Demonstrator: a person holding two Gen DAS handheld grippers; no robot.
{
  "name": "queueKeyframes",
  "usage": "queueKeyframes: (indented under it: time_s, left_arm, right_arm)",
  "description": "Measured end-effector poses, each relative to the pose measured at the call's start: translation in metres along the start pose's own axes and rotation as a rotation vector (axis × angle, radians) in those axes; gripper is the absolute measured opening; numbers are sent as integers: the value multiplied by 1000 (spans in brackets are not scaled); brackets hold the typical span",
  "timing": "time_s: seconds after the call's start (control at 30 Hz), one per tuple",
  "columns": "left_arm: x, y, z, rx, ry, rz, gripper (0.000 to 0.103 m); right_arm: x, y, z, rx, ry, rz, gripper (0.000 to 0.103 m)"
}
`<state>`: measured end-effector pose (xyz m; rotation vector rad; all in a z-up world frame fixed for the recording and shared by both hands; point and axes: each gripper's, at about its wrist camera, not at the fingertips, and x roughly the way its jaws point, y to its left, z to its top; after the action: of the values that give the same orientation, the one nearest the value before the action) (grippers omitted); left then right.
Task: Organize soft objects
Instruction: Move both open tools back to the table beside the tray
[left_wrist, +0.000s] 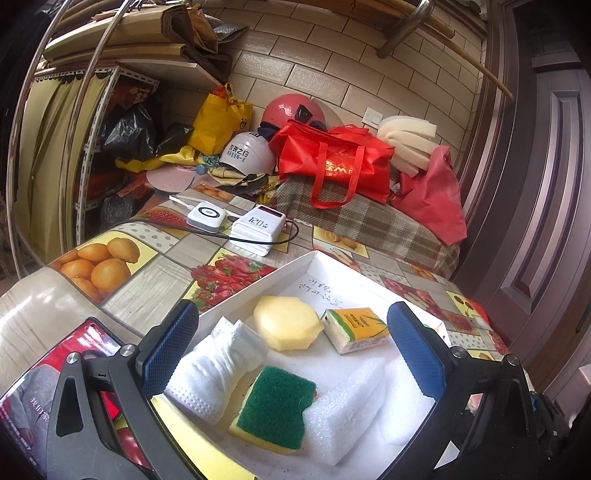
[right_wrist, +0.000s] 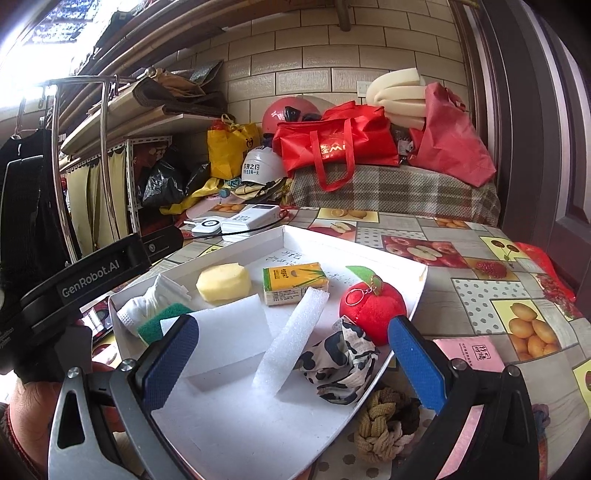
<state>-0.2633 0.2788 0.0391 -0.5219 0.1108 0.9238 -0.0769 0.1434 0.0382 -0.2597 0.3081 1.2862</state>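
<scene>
A white tray (right_wrist: 417, 295) on the fruit-print table holds soft things: a yellow sponge (right_wrist: 223, 282), a tissue pack (right_wrist: 295, 283), a white face mask (right_wrist: 142, 308), a green-and-yellow scourer (left_wrist: 275, 408), white foam pieces (right_wrist: 291, 341), a red plush apple (right_wrist: 373, 310) and a black-and-white patterned cloth (right_wrist: 338, 363). My left gripper (left_wrist: 291, 354) hangs open over the tray's near end, nothing between its fingers. My right gripper (right_wrist: 293, 363) is open above the foam strip and cloth. A braided tan rope knot (right_wrist: 382, 430) lies on the table just outside the tray.
Two white power banks (left_wrist: 236, 223) with cables sit beyond the tray. Red bags (left_wrist: 332, 158), helmets (left_wrist: 247, 153) and a plaid cushion (left_wrist: 369, 225) crowd the back. A phone (left_wrist: 62, 380) lies left of the tray, a pink packet (right_wrist: 469, 352) to its right. A dark door (left_wrist: 546, 184) stands right.
</scene>
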Motion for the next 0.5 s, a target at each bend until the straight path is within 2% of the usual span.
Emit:
queueKeyframes:
  time_s: [0.13,0.33,0.43,0.5]
  left_arm:
    - [-5,-2,-2,4,3,-6,103]
    - [-19,-25,-12,100,15,-71,103]
    - [-24,-40,-19,152,43,-138,103]
    - [-29,-54,-24,204,52,-180,103]
  right_arm:
    - [-9,0,-3,-9,-15,-3,103]
    - [-42,-16,-16,-24,-35,-19,103]
    - [-65,-45,-25,-18,-27,-75,103]
    - [-77,-78,-31,27,16,-117,103]
